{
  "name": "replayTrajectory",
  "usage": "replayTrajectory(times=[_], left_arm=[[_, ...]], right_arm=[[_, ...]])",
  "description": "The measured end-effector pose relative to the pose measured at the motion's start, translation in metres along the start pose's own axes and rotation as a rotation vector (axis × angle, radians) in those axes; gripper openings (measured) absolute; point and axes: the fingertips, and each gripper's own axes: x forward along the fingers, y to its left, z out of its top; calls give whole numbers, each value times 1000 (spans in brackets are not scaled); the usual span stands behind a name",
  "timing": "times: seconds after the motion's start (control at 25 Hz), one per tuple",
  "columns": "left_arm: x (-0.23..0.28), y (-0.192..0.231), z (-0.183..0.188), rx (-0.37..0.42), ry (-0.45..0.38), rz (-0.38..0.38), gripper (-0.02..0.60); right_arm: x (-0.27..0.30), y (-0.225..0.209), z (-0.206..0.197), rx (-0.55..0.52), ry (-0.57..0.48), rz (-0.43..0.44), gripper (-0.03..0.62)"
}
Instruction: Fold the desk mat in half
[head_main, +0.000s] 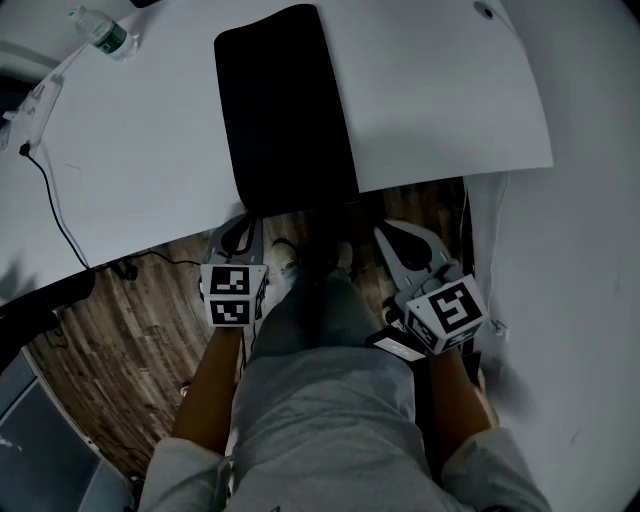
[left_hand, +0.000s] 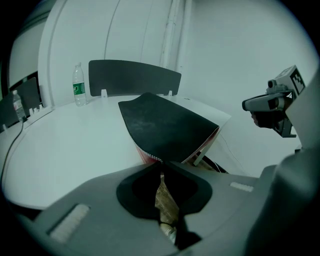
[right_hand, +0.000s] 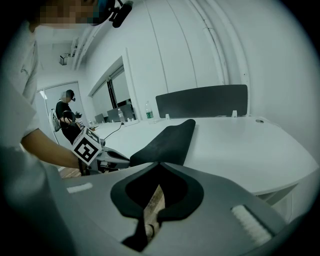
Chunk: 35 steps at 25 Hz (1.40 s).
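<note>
**Counting what lies on the desk: one mat, two grippers held low**

Lying on the single white desk (head_main: 430, 90) is one black desk mat (head_main: 285, 100). It runs from the far side to the near edge and pokes slightly past it. The left gripper view shows two layers at the near end, with a reddish face between them.

Both grippers are held below the desk edge, over the wooden floor (head_main: 120, 330), one on each side of the person's legs. The left gripper (head_main: 240, 228) has its jaws nearly together, with a thin slit between them and nothing in it. The right gripper (head_main: 392, 238) looks the same, a narrow gap and empty. Neither touches the mat.

One water bottle (head_main: 105, 32) stands at the far left corner, beside one dark panel (left_hand: 135, 77). One black cable (head_main: 50, 195) trails across the desk's left part.
</note>
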Motion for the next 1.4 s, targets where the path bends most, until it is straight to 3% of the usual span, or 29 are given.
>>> replayTrajectory(times=[0.76,1.0,1.24,1.4], left_arm=[[-10,8,-21,-34,79,45,91],[-29,4,-5,-20,22,44,81],[-60,-10,37,7,-83,44,20],[-81,-24,64,18,-140,34,20]], right_arm=[[-2,-7,-1,8,-6,6,8],[-7,-9,3,12,-14,11,8],[-16,-14,17,-2,-46,34,8],[-24,-11,29,-26,-64,57,8]])
